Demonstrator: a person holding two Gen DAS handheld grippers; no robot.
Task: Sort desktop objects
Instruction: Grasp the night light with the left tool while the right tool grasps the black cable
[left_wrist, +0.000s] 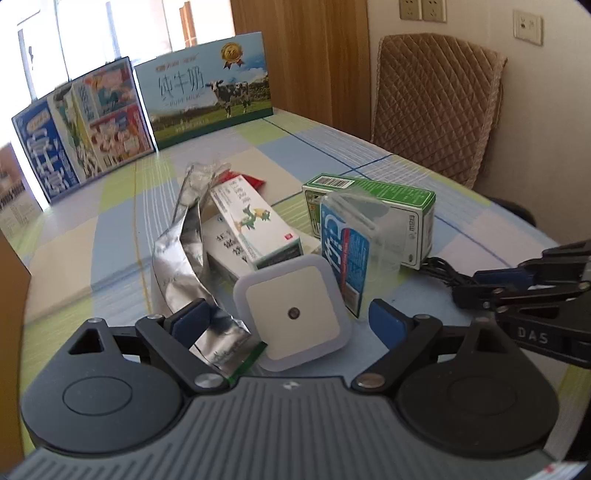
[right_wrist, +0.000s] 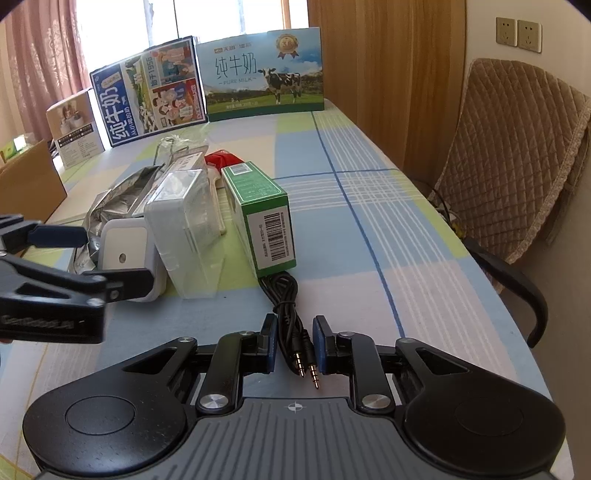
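A pile of small things lies on the checked tablecloth (right_wrist: 369, 177). My left gripper (left_wrist: 291, 317) is open, its blue pads on either side of a white square night light (left_wrist: 291, 314), which also shows in the right wrist view (right_wrist: 125, 254). A crumpled foil pouch (left_wrist: 184, 243) touches the left pad. Behind stand a medicine box (left_wrist: 251, 218), a clear plastic case (left_wrist: 351, 236) and a green box (left_wrist: 373, 188). My right gripper (right_wrist: 294, 341) is nearly shut around a black audio cable (right_wrist: 291, 325) with two jack plugs; the pads look close to it.
Two milk cartons (right_wrist: 258, 70) stand at the table's far end, with a smaller white box (right_wrist: 74, 129) to the left. A cardboard box (right_wrist: 26, 181) sits at the left edge. A padded chair (right_wrist: 517, 158) stands beside the table's right edge.
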